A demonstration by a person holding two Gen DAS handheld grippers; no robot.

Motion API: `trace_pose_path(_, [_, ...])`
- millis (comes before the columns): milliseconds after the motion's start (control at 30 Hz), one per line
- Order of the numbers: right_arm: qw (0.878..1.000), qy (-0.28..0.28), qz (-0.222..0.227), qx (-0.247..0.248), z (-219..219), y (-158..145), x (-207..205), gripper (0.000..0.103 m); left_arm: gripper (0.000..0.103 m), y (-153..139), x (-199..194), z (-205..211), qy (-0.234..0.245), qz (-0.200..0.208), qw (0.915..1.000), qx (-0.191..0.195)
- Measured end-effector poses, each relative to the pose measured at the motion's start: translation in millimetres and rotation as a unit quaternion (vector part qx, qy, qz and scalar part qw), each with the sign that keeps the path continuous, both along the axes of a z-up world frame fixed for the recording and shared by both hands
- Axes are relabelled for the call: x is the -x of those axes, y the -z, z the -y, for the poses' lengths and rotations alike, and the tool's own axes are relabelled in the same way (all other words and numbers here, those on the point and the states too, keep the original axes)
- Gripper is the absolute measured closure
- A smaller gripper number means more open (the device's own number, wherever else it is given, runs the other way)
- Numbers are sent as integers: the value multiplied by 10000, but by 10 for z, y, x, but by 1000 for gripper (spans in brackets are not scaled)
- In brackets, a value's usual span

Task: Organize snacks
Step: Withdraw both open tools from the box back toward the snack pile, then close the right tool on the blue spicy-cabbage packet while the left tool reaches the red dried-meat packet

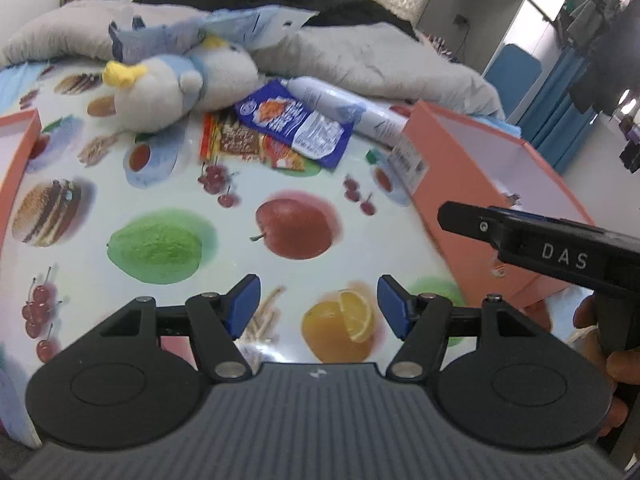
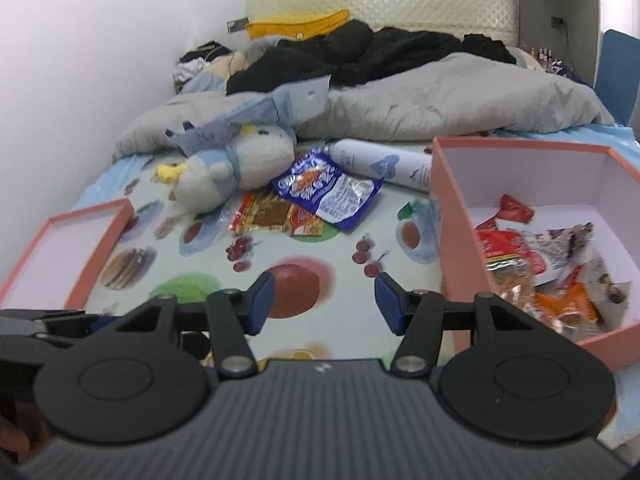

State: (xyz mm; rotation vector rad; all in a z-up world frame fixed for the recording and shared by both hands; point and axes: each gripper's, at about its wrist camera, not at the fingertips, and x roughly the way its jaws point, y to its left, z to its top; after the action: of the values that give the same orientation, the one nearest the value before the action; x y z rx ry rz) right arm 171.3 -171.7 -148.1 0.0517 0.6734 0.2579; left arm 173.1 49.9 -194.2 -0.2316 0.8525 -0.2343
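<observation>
A blue snack packet (image 1: 294, 122) (image 2: 326, 188) lies on the fruit-print cloth (image 1: 192, 200) (image 2: 320, 248), partly over a red and yellow snack packet (image 1: 248, 142) (image 2: 276, 216). A pink box (image 2: 444, 200) (image 1: 452, 184) on the right holds several wrapped snacks (image 2: 536, 256). Another pink box (image 2: 80, 256) (image 1: 16, 148) on the left shows a bare white floor. My left gripper (image 1: 319, 306) is open above the cloth with nothing between its blue pads. My right gripper (image 2: 324, 304) is open too, short of the packets; its black body (image 1: 560, 248) shows in the left wrist view.
A white and blue plush toy (image 1: 172, 84) (image 2: 232, 164) and a white spray can (image 1: 344, 108) (image 2: 384, 164) lie just behind the packets. A grey quilt (image 2: 440, 104) and dark clothes (image 2: 360, 56) fill the back of the bed. A white wall (image 2: 100, 40) runs along the left.
</observation>
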Motion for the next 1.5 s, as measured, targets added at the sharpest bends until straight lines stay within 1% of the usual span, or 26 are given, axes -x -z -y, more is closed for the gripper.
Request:
trace_pose_path(100, [10000,-14,38,46,-33,135,-109,46,33,160,-143,-26,-13,-82,10000,-7])
trace_pose_path(233, [9997,-109,-55,219,-79,277,-275,46,33,310,-361,-79,-62,-129,9999,12])
trace_pose_path(300, [9994,-189,-87,274,-109,320,-359,46,33,369,-483,-102,-55,-125,9999,-43])
trace_pose_path(433, [9986,-321,-42,417,-168,378,-537,46,33,422,-708,-128,35,-66,9994,-335])
trace_pose_path(667, [9983,-386,20,447,-231,475,-972,46,30,468,-1102,-132,340,40,9968,-729])
trace_pose_path(700, [9982,-400,27,457,-244,488,-1033,46,30,478,-1164,-121,401,83,9960,-798])
trace_pose_path(767, [9981,-395,58,475,-265,503,-1178,46,24,500,-1302,-108,509,210,9939,-953])
trace_pose_path(833, [9983,-378,67,450,-270,516,-1332,46,23,506,-1429,-90,606,298,9916,-1101])
trace_pose_path(900, [9981,-407,53,454,-293,529,-1484,45,22,512,-1560,-67,803,451,9883,-1217])
trace_pose_path(967, [9977,-452,9,504,-325,535,-1634,45,21,526,-1698,-31,1037,572,9826,-1433])
trace_pose_path(1033, [9977,-458,14,501,-344,526,-1766,37,20,547,-1834,15,1288,704,9736,-1749])
trace_pose_path(1100, [9978,-482,13,464,-364,498,-1893,28,20,558,-1948,47,1494,770,9659,-1971])
trace_pose_path(1200, [9981,-474,-51,391,-402,476,-2100,26,18,569,-2116,66,1902,940,9534,-2147])
trace_pose_path(1267, [9972,-569,-278,396,-448,482,-2253,26,18,587,-2193,71,2057,1060,9451,-2305])
trace_pose_path(1300, [9962,-678,-410,366,-481,492,-2343,26,18,588,-2211,70,2179,1103,9417,-2314])
trace_pose_path(1400, [9957,-726,-508,256,-523,522,-2536,26,17,604,-2274,73,2548,1283,9279,-2402])
trace_pose_path(1433, [9948,-746,-618,312,-543,549,-2624,26,17,618,-2308,74,2618,1273,9244,-2465])
trace_pose_path(1500, [9921,-774,-797,574,-601,606,-2774,26,17,665,-2371,68,2678,1218,9205,-2573])
